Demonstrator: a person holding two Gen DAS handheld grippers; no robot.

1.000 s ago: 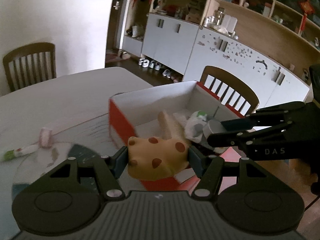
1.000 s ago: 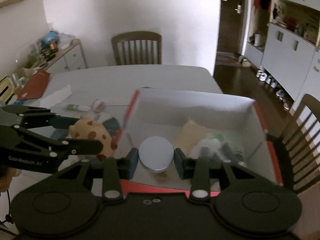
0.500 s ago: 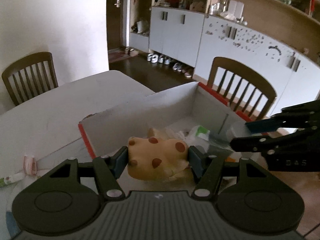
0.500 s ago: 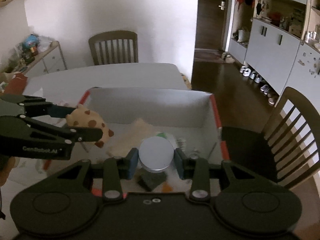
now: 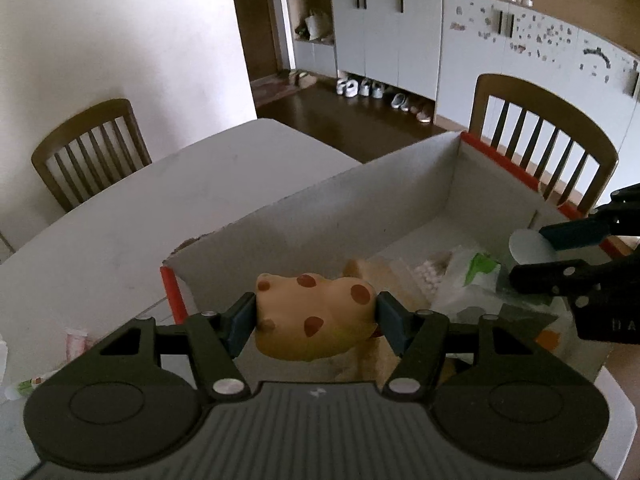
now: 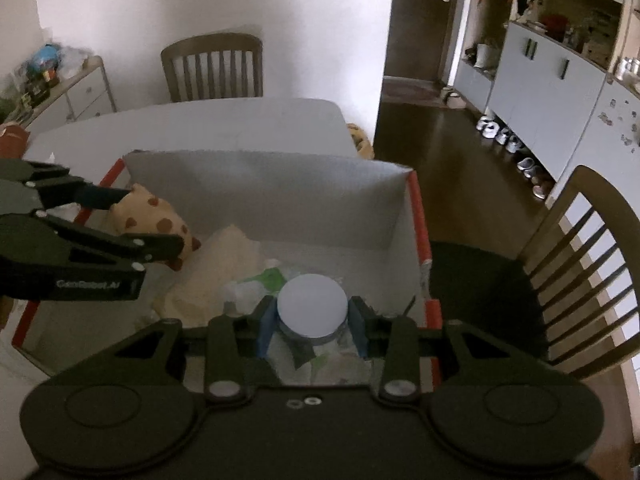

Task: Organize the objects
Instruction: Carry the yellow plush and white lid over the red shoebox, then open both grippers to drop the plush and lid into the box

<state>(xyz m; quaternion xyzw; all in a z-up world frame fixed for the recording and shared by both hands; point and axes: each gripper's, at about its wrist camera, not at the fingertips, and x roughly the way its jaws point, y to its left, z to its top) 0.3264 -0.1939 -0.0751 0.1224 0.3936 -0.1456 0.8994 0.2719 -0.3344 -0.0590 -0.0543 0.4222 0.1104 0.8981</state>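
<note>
The left gripper [image 5: 316, 320] was clamped on a tan plush toy with brown spots [image 5: 312, 316], its blue pads pressing the toy's two sides. The toy hung over the near left end of the open cardboard box [image 5: 304, 220], just inside the red-edged corner. Directly below and ahead of it lay a beige cloth [image 5: 384, 276] and crumpled plastic bags [image 5: 468, 280] on the box floor; the strip of floor along the far white wall beyond them looked bare. To the left of this gripper, outside the box, a small pink roll [image 5: 76, 344] and a tube [image 5: 32, 382] lay on the white table [image 5: 120, 240], which ran wide and uncluttered out to its far edge and a wooden chair [image 5: 88, 148].

The right gripper [image 6: 312, 320] was closed on a round white-lidded jar [image 6: 312, 308], held by its sides over the near right part of the box. Under it sat more bags and a dark scrap. Just right of this gripper ran the box's red right rim [image 6: 420, 220], and past that a second chair [image 6: 580, 272] stood close against the box. Ahead, the floor stayed open up to the tall far wall. Both grippers were inside the box's outline, well apart from each other, the toy to the left of the jar.
</note>
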